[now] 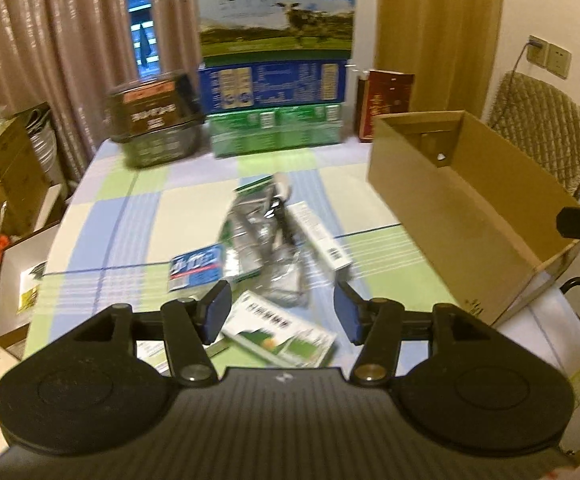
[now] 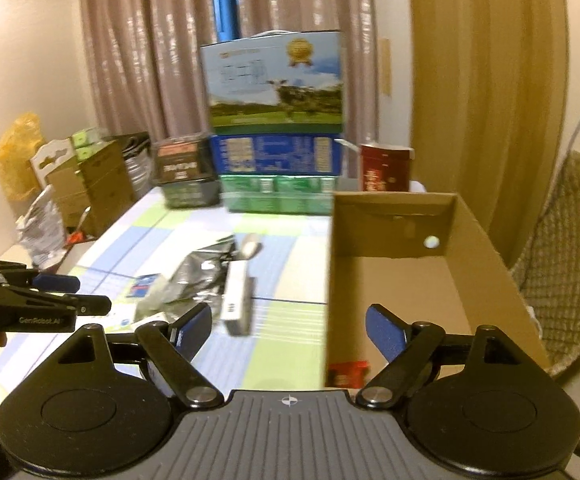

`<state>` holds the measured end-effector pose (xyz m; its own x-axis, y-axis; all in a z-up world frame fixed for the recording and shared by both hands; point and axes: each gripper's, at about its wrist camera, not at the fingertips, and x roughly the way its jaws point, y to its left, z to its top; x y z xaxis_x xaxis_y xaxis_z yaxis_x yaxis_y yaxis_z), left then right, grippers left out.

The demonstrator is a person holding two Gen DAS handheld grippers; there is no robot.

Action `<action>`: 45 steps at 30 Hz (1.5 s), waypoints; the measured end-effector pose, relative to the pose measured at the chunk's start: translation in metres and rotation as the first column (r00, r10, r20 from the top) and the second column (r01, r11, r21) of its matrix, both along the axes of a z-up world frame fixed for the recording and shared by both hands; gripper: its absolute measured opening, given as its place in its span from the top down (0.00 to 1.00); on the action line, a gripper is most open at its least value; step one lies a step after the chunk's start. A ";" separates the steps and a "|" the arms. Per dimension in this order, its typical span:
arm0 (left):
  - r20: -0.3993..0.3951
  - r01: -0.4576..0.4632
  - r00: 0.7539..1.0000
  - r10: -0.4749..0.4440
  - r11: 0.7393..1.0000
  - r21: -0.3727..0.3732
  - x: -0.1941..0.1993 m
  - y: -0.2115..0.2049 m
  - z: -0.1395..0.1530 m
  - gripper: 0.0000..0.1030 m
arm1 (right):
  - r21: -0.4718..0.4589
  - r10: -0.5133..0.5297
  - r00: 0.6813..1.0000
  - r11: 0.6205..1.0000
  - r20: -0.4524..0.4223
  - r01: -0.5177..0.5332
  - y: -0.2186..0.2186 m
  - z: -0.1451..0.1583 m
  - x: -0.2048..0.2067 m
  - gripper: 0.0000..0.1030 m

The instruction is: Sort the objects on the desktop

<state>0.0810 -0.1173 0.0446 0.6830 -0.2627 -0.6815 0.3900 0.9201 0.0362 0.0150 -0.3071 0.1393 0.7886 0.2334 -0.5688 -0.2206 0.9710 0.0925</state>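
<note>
- A table under a pastel green-and-blue checked cloth [image 1: 138, 216] stands before beige curtains, with stacked printed cartons [image 1: 276, 60] at its far edge.
- The left gripper [image 1: 284, 314] is released and empty; directly ahead of its blue pads lies a green-and-white flat packet [image 1: 286, 338], with a crinkled silver foil pouch [image 1: 250, 236] and a long white slim box [image 1: 321, 236] beyond.
- The right gripper [image 2: 290, 330] hangs wide and empty over the near left wall of the open brown cardboard box [image 2: 485, 248].
- Judged best: descend squarely on one packet's edges, avoiding neighbours.
- The cardboard box holds a small red packet [image 2: 347, 372]; a dark mesh basket [image 1: 158, 140] far left holds a brown box.
</note>
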 end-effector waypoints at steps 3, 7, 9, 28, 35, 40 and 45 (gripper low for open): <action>0.005 -0.023 1.000 0.023 1.000 0.008 -0.006 0.019 0.000 0.45 | -0.005 0.030 1.000 1.000 0.001 -0.030 0.015 0.000 -0.003 0.19; 0.005 -0.055 0.998 0.055 0.998 0.011 -0.012 0.043 -0.001 0.42 | -0.009 0.066 0.998 0.998 0.002 -0.066 0.032 -0.001 -0.004 0.18; 0.006 -0.066 0.998 0.066 0.998 0.014 -0.015 0.054 -0.002 0.38 | -0.022 0.091 0.996 0.996 -0.006 -0.091 0.041 -0.003 -0.005 0.17; -0.038 -0.037 0.998 0.040 0.995 0.094 -0.009 0.130 -0.040 0.06 | -0.114 0.247 0.962 0.959 -0.111 -0.260 0.098 -0.047 0.022 0.08; -0.064 0.062 0.996 -0.054 0.991 0.121 0.012 0.135 -0.062 0.01 | -0.141 0.311 0.933 0.931 -0.182 -0.337 0.115 -0.073 0.048 0.08; -0.082 0.163 0.985 -0.152 0.977 0.137 0.034 0.133 -0.075 0.01 | -0.182 0.389 0.890 0.882 -0.238 -0.434 0.133 -0.098 0.067 0.08; -0.101 0.243 0.968 -0.229 0.956 0.165 0.056 0.126 -0.088 0.01 | -0.196 0.429 0.856 0.849 -0.287 -0.491 0.148 -0.120 0.085 0.08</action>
